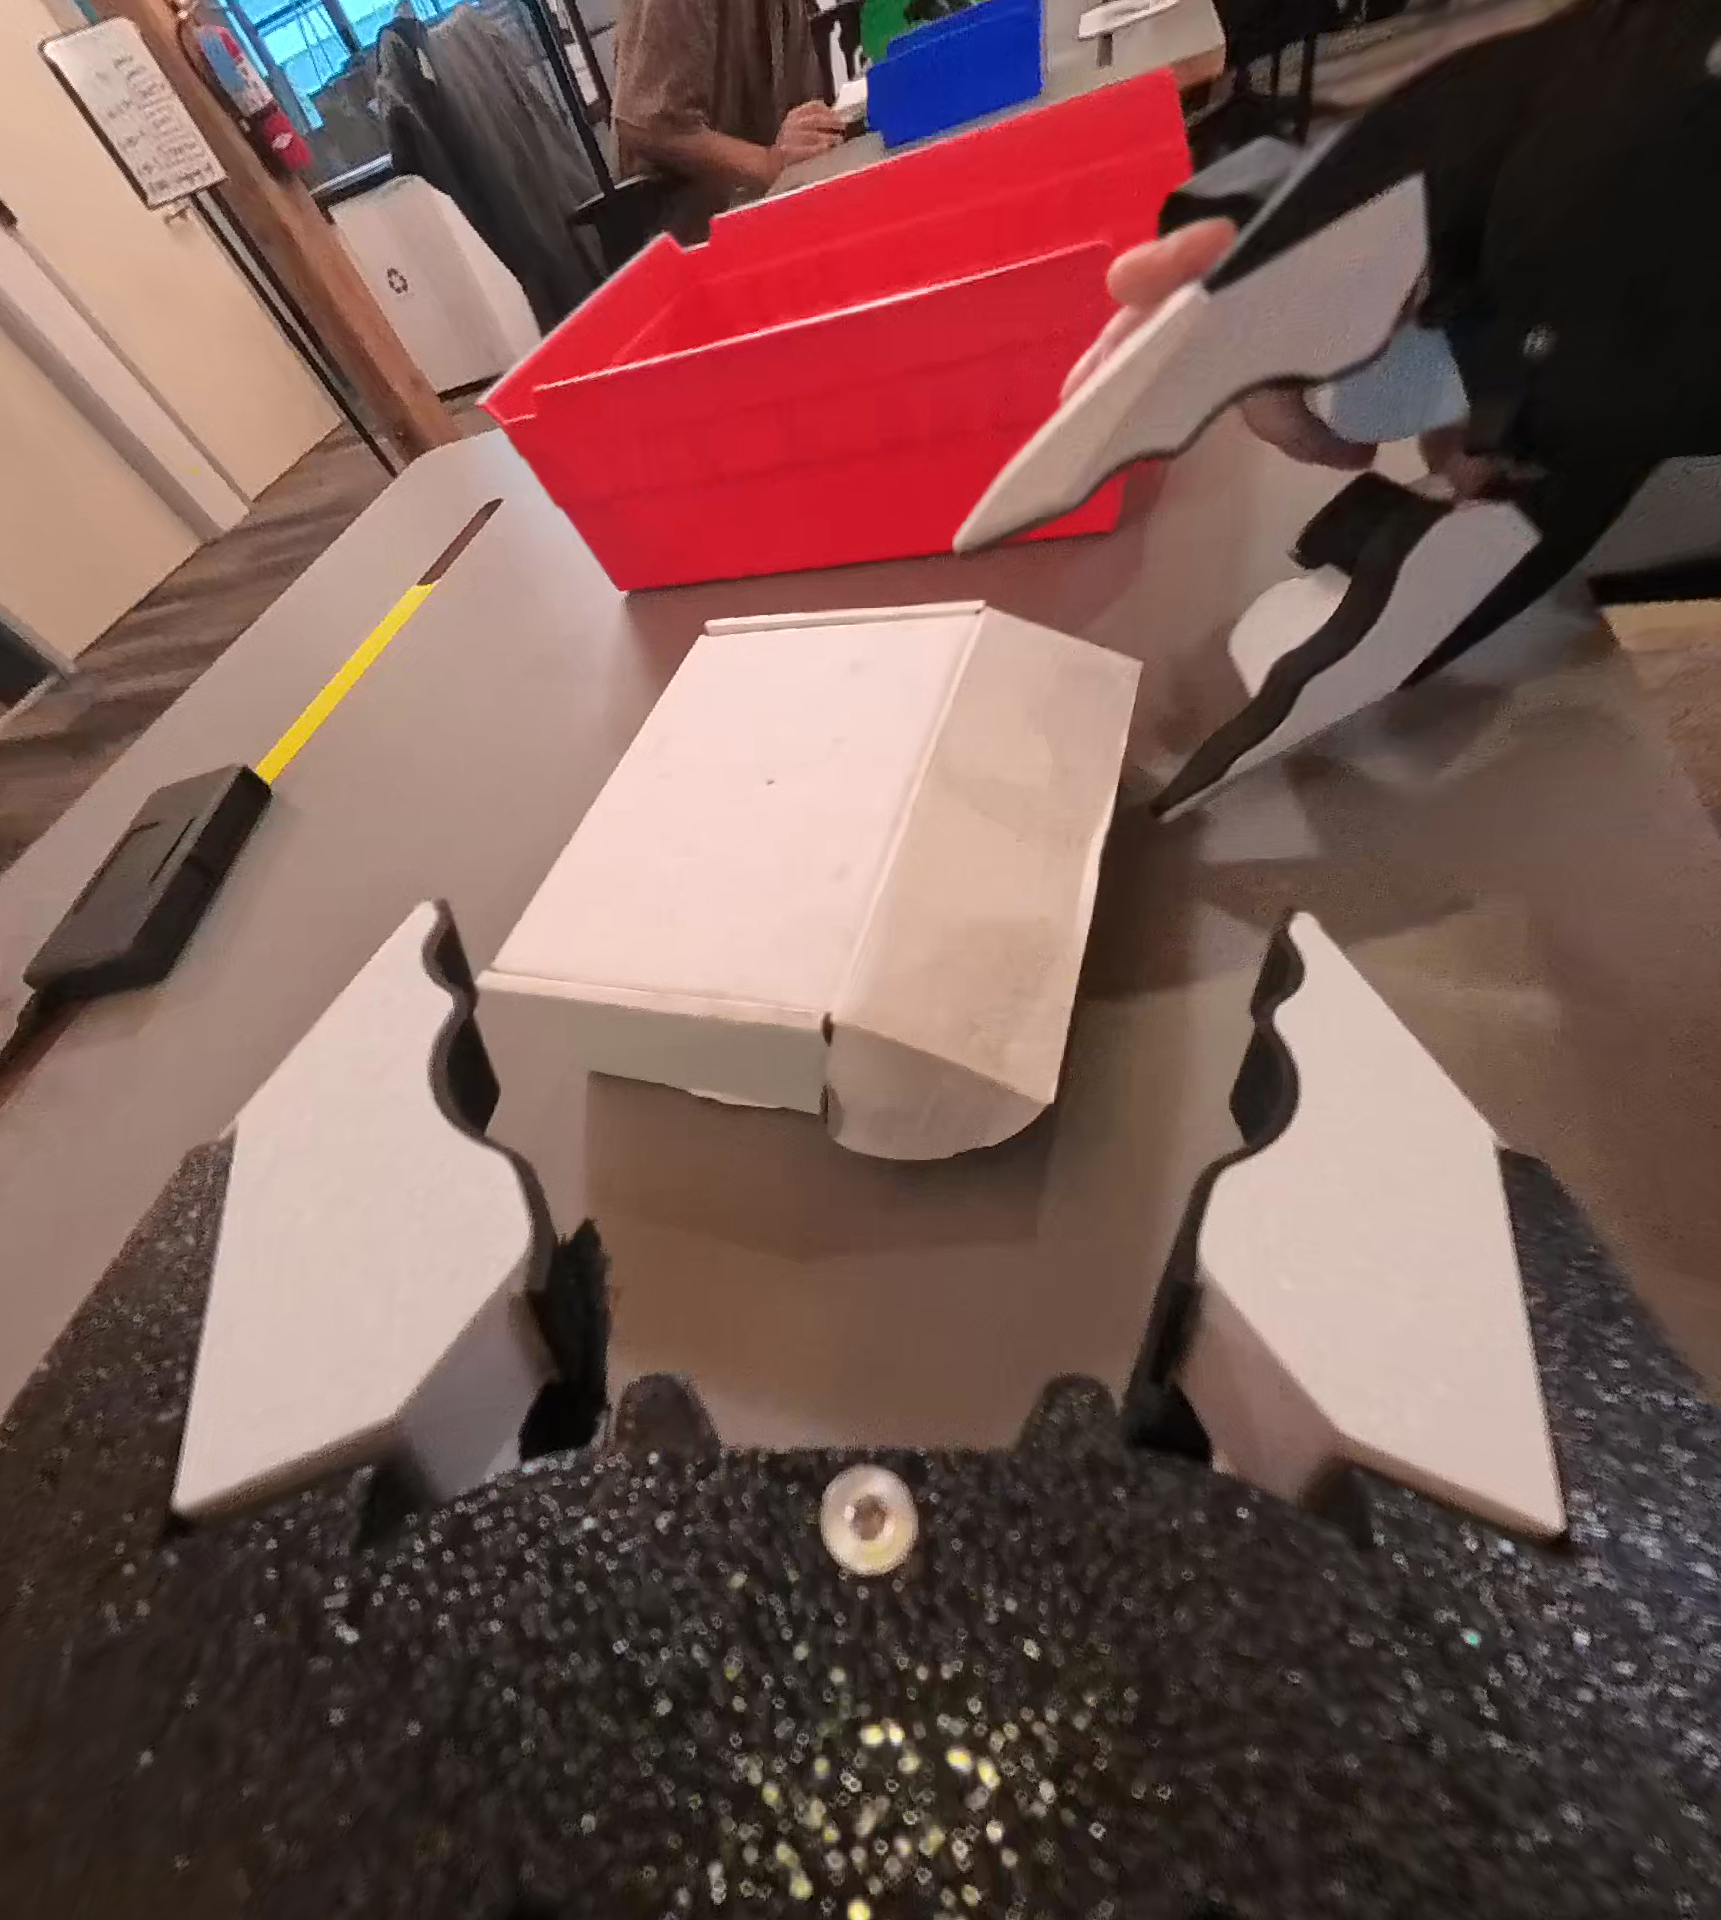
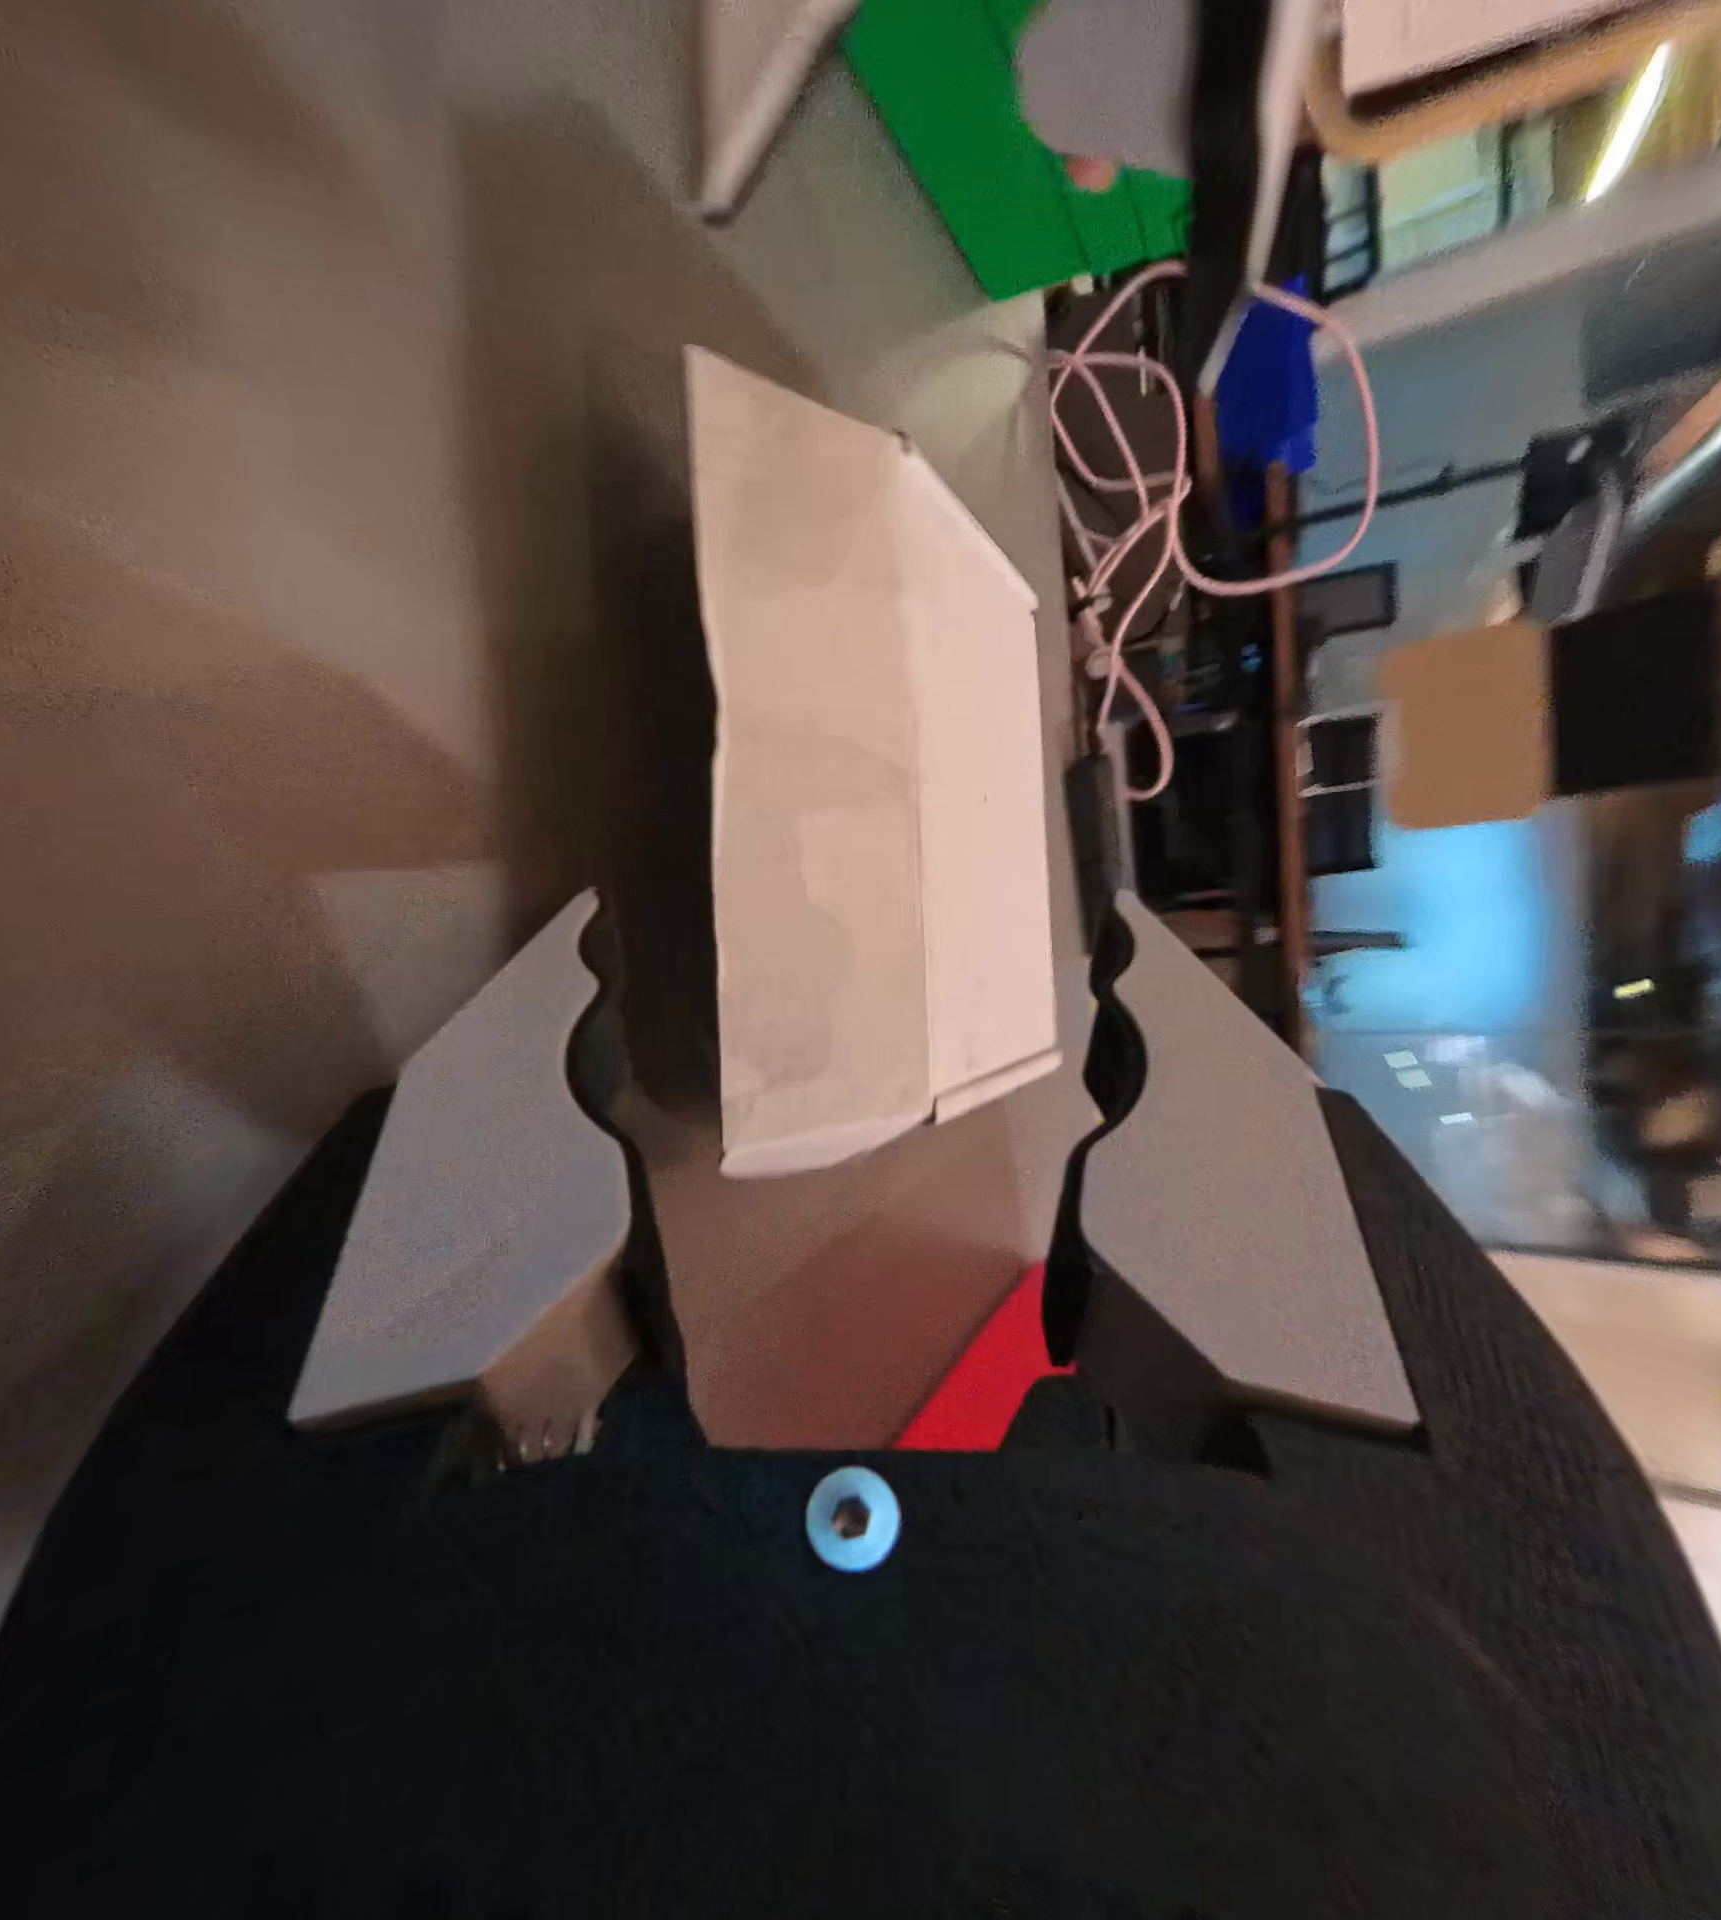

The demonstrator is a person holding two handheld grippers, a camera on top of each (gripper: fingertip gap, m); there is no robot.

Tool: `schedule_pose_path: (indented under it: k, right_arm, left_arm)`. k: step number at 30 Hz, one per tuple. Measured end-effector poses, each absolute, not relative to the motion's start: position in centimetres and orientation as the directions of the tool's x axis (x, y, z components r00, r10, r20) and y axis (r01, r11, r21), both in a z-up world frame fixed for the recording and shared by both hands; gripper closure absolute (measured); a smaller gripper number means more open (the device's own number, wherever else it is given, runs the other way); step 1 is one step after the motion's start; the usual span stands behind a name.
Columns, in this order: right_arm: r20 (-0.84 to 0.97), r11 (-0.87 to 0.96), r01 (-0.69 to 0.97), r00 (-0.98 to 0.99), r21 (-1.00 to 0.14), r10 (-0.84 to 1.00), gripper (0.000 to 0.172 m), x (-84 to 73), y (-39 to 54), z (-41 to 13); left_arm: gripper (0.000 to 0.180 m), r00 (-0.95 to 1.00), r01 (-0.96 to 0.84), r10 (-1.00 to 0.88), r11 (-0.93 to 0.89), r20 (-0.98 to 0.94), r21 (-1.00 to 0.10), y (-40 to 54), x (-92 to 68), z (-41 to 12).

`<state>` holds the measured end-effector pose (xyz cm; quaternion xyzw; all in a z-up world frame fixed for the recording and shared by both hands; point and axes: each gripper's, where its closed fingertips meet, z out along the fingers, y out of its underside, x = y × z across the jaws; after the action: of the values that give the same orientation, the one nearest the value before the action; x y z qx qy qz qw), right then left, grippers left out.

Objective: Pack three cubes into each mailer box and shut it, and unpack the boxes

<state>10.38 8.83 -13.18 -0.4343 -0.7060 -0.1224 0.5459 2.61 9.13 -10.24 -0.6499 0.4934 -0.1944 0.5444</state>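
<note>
A white mailer box [image 1: 814, 862] lies on the grey-brown table [image 1: 482, 665], its lid down and its front flap bulging loose on the right side. My left gripper [image 1: 866, 935] is wide open and straddles the box's near end without pressing on it. My right gripper [image 1: 1064, 675] is open at the box's far right, one fingertip [image 1: 1173, 800] low by the flap. In the right wrist view the box [image 2: 877, 779] stands between the open fingers of my right gripper [image 2: 856, 902], with a gap on each side. No cubes show.
A red bin [image 1: 835, 395] stands just behind the box, and its edge shows in the right wrist view [image 2: 981, 1371]. A black device [image 1: 149, 883] with a yellow strip lies to the left. A blue bin [image 1: 960, 94] and people are farther back. Pink cables [image 2: 1147, 499] hang by the table edge. Spacing between my two grippers at the tips: around 11 centimetres.
</note>
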Motion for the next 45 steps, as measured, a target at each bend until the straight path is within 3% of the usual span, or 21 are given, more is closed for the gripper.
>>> schedule_pose_path:
  k: [6, 10, 11, 14, 18, 20, 24, 27, 29, 30, 31, 36, 40, 45]
  right_arm:
    - [0.963, 0.612, 0.790, -0.193, 0.040, 0.187, 0.127, 8.9, 11.0, -15.0]
    - [0.984, 0.583, 0.805, -0.172, 0.109, 0.055, 0.163, 9.0, 12.2, -13.7]
    - [0.989, 0.591, 0.803, -0.136, 0.078, 0.054, 0.171, 8.9, 12.1, -12.9]
    - [0.994, 0.604, 0.797, -0.046, -0.022, 0.097, 0.172, 8.7, 12.2, -10.9]
    - [0.992, 0.615, 0.785, -0.005, -0.074, 0.126, 0.172, 8.8, 12.8, -9.6]
    - [0.987, 0.625, 0.772, 0.018, -0.117, 0.163, 0.172, 8.9, 12.9, -9.3]
    - [0.973, 0.644, 0.741, 0.059, -0.192, 0.223, 0.172, 8.9, 13.0, -8.7]
    - [0.957, 0.647, 0.719, 0.088, -0.252, 0.275, 0.172, 8.8, 13.1, -8.2]
    - [0.946, 0.639, 0.712, 0.116, -0.292, 0.303, 0.171, 8.8, 13.3, -7.7]
    - [0.940, 0.635, 0.707, 0.134, -0.313, 0.314, 0.169, 8.9, 13.4, -7.5]
    - [0.930, 0.639, 0.687, 0.165, -0.346, 0.328, 0.165, 8.9, 13.4, -7.0]
    - [0.674, 0.542, 0.406, 0.369, -0.736, 0.639, 0.127, 10.1, 12.0, -3.0]
    - [0.509, 0.462, 0.221, 0.261, -0.859, 0.820, 0.116, 12.4, 10.0, -1.0]
    - [0.293, 0.284, 0.175, 0.023, -0.943, 0.956, 0.117, 14.4, 7.3, -2.7]
  left_arm:
    - [0.037, 0.449, -0.450, -0.841, 0.078, -0.301, -0.890, 9.5, 2.1, -11.1]
    - [0.035, 0.476, -0.537, -0.802, 0.060, -0.361, -0.841, 10.4, 0.7, -12.2]
    - [0.034, 0.480, -0.552, -0.790, 0.066, -0.381, -0.831, 10.6, 0.6, -12.2]
    - [0.032, 0.473, -0.589, -0.765, 0.094, -0.436, -0.803, 11.1, 0.6, -12.7]
    - [0.031, 0.400, -0.714, -0.704, 0.161, -0.587, -0.681, 12.2, 0.4, -14.4]
    - [0.043, 0.384, -0.730, -0.672, 0.199, -0.633, -0.654, 12.8, 0.8, -14.5]
    - [0.046, 0.328, -0.744, -0.599, 0.312, -0.730, -0.591, 13.7, 2.2, -13.7]
    - [0.062, 0.305, -0.746, -0.565, 0.359, -0.767, -0.561, 14.2, 3.3, -13.9]
    - [0.087, 0.317, -0.760, -0.522, 0.359, -0.792, -0.541, 14.8, 3.4, -13.7]
    - [0.112, 0.330, -0.761, -0.502, 0.360, -0.800, -0.540, 14.9, 3.2, -13.3]
    - [0.113, 0.341, -0.744, -0.497, 0.377, -0.798, -0.552, 14.7, 3.2, -12.7]
    - [0.115, 0.437, -0.573, -0.717, 0.245, -0.544, -0.782, 12.8, 3.1, -10.9]
    - [0.116, 0.369, -0.354, -0.896, 0.110, -0.247, -0.929, 9.3, 3.4, -8.7]
    - [0.115, 0.180, -0.309, -0.984, -0.041, -0.016, -0.950, 5.3, 3.9, -9.9]
